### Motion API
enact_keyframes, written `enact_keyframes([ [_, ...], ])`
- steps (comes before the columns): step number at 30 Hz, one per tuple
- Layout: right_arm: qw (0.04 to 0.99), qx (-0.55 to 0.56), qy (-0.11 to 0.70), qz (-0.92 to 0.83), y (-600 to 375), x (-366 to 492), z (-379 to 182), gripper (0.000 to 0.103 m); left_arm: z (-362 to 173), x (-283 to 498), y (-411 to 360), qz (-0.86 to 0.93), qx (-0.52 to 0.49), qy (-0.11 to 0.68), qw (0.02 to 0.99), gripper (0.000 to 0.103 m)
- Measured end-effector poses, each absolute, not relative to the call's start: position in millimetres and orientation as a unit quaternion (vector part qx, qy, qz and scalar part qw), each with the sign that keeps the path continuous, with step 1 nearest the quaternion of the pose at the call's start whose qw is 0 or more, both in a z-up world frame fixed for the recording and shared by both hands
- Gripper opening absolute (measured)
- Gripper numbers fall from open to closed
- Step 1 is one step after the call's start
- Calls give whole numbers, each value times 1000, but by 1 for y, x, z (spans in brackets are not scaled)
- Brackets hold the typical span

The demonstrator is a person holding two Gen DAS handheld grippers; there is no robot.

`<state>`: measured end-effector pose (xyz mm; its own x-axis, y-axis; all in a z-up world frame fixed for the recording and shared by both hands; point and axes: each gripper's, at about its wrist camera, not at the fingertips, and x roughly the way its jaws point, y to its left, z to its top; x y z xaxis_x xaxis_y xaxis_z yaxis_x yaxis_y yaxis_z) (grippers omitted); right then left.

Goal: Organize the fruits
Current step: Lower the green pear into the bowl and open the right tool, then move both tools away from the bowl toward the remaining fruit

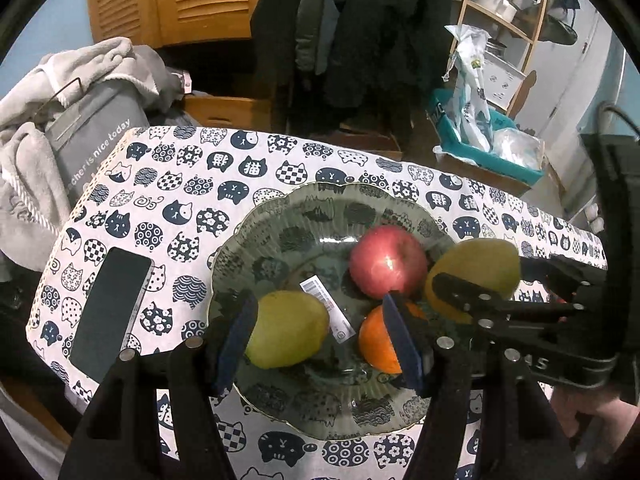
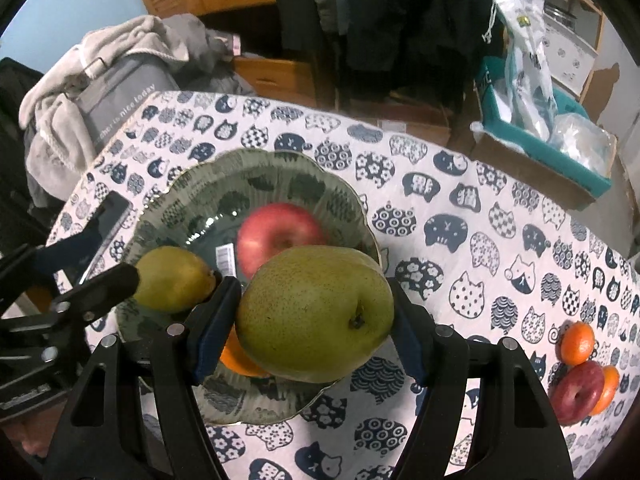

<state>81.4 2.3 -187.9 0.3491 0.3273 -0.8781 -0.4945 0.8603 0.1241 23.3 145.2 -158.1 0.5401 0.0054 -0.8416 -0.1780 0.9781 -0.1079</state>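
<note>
One cat-print cloth bench (image 2: pixel 460 216). One scalloped smoky glass plate (image 2: pixel 340 200), centre-left. Two green pears: one (image 2: pixel 312 316) low centre, long axis crosswise, stem end right, pinched by right gripper (image 2: pixel 308 328) fingers; other (image 1: pixel 288 328) between spread left gripper (image 1: pixel 320 340) fingers. Two red apples, three oranges.

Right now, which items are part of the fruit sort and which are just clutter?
Job: glass plate; red apple, pear and orange in it; pear held by right tool; loose fruits on table.
Clutter: phone; towel; teal box.
</note>
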Motion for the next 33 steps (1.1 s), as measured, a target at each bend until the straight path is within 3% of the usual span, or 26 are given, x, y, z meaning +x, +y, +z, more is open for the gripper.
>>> enact_keyframes([
  [9, 807, -72, 528, 254, 2, 88, -199, 72, -158, 24, 143, 53, -86, 476, 874, 66],
  [25, 846, -60, 465, 253, -12, 81, -143, 72, -141, 23, 132, 41, -83, 462, 882, 67],
  [33, 876, -43, 424, 225, -50, 72, -107, 72, -119, 25, 111, 23, -75, 442, 894, 73],
])
